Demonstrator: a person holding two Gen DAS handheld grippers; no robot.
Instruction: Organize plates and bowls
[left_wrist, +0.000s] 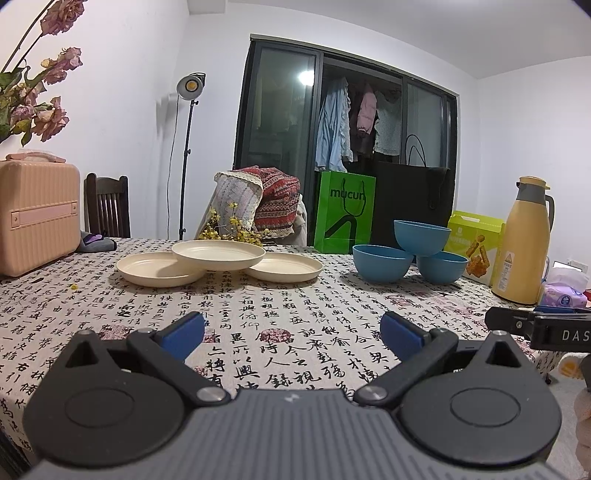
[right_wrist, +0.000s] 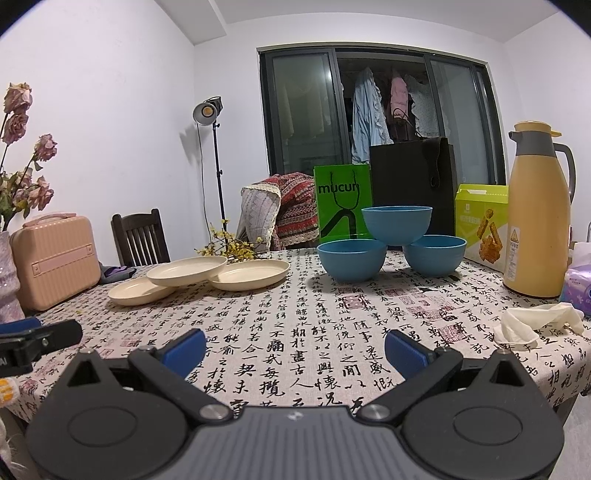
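Your left gripper (left_wrist: 291, 332) stands wide open and empty, low over the calligraphy-print tablecloth (left_wrist: 258, 306). Your right gripper (right_wrist: 295, 345) is likewise spread wide, holding nothing. Ahead of your left tongs, three cream plates (left_wrist: 218, 254) sit on the table, the middle one propped on the rims of the other two. Ahead of your right tongs, three blue bowls (right_wrist: 396, 225) stand: two on the cloth, the third resting on both. A yellow thermos (right_wrist: 537, 210) stands far right.
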